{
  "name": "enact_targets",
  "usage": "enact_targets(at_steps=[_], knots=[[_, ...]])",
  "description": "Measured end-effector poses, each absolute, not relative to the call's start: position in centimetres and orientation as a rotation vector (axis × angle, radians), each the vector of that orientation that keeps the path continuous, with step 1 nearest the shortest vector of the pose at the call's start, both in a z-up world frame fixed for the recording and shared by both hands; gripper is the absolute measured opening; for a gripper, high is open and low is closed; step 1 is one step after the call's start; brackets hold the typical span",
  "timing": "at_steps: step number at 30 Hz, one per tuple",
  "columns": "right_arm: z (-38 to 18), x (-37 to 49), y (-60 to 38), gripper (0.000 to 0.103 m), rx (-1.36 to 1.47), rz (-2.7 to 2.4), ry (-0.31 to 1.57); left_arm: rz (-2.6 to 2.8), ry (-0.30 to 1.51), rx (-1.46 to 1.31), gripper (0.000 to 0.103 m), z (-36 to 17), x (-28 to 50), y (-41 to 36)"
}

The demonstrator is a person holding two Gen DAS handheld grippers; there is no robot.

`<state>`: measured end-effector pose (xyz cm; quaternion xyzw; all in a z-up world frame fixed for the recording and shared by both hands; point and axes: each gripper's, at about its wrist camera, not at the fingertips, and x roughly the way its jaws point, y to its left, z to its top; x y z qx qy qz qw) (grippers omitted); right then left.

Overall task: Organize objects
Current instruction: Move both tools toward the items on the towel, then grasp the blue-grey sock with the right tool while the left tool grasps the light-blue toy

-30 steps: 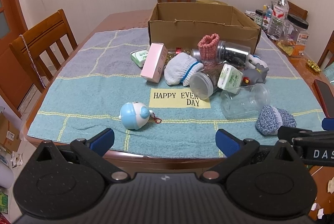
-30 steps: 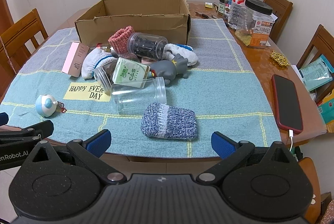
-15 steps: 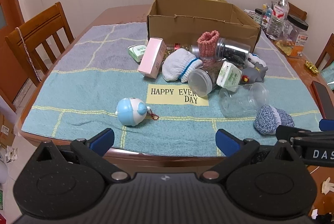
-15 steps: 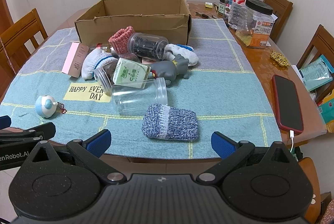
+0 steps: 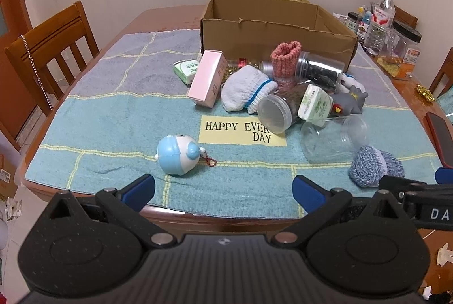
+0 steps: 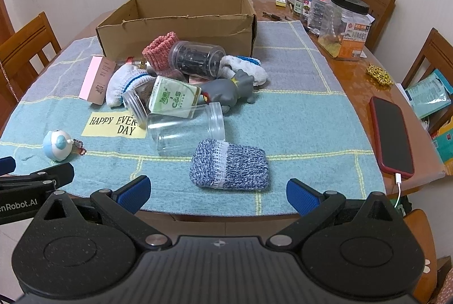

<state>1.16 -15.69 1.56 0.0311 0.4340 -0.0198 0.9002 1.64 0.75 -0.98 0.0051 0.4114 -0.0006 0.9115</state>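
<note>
An open cardboard box (image 5: 271,29) (image 6: 181,23) stands at the back of a blue towel (image 5: 113,119). In front of it lies a heap: pink box (image 5: 206,80), white sock (image 5: 246,91), pink sock (image 5: 284,57), dark-filled jar (image 5: 320,68), green tissue pack (image 6: 174,97), grey toy (image 6: 232,88), empty clear jar (image 6: 184,128). A blue-white round toy (image 5: 178,155) (image 6: 56,145) lies apart at the front left. A blue knit sock (image 6: 229,165) (image 5: 373,169) lies at the front. My left gripper (image 5: 223,192) is open, near the round toy. My right gripper (image 6: 218,192) is open, just before the blue sock.
A red phone (image 6: 392,134) on a cable lies at the table's right edge. Bottles and a black-lidded jar (image 6: 345,23) stand at the back right. Wooden chairs (image 5: 53,49) surround the table. A small green pack (image 5: 185,70) lies left of the pink box.
Both grippers have moved slightly forward toward the table; the objects appear a little closer. Nothing on the table has moved.
</note>
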Motion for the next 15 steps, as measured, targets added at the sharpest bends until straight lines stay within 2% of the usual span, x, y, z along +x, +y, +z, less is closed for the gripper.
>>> enact_targets(at_steps=[15], knots=[[0.3,2.1,-16.3,0.103,0.100,-0.047,0.906,0.028,0.828,0.040,0.102,-2.5,2.3,1.1]])
